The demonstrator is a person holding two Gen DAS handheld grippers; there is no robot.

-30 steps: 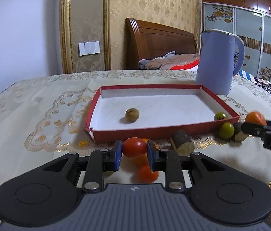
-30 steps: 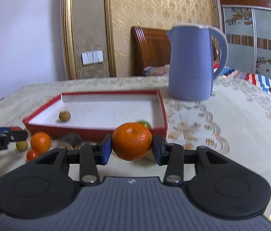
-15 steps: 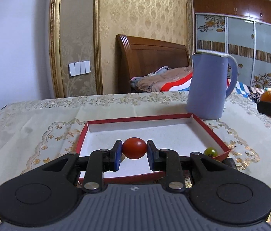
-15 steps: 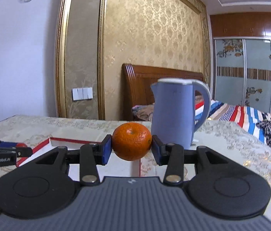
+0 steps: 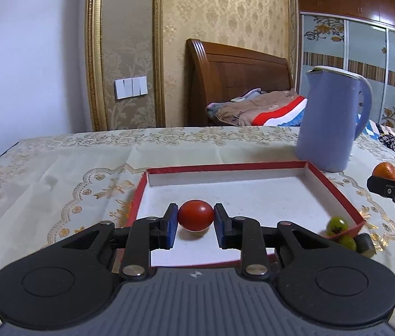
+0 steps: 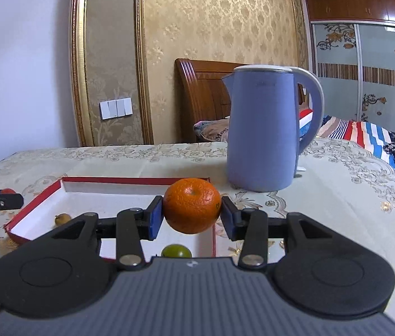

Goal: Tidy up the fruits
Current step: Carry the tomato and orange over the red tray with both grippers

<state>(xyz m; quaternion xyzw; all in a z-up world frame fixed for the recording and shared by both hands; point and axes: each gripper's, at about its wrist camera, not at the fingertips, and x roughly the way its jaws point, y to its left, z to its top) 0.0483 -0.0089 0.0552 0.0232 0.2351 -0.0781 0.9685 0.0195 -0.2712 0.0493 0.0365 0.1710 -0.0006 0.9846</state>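
A small glossy red tomato (image 5: pixel 195 215) is clamped between the blue pads of the left gripper (image 5: pixel 194 221), held over the near part of the shallow red-rimmed cardboard tray (image 5: pixel 334 184), seemingly so it can be let go inside. The right gripper (image 6: pixel 192 215) is clamped on a round orange mandarin (image 6: pixel 192 205) above the tray's right edge, apparently bound for the same place. A small brown fruit (image 6: pixel 62 219) already lies on the tray's white floor near its left edge, and a green fruit (image 6: pixel 176 251) sits in the near right corner. Another green fruit (image 5: pixel 347 242) and a dark chunk (image 5: pixel 364 244) rest on the embroidered cream tablecloth (image 5: pixel 57 168) just outside that corner. The tall lavender-blue plastic kettle (image 6: pixel 262 128) stands beyond the tray's far right corner, clear of both drops.
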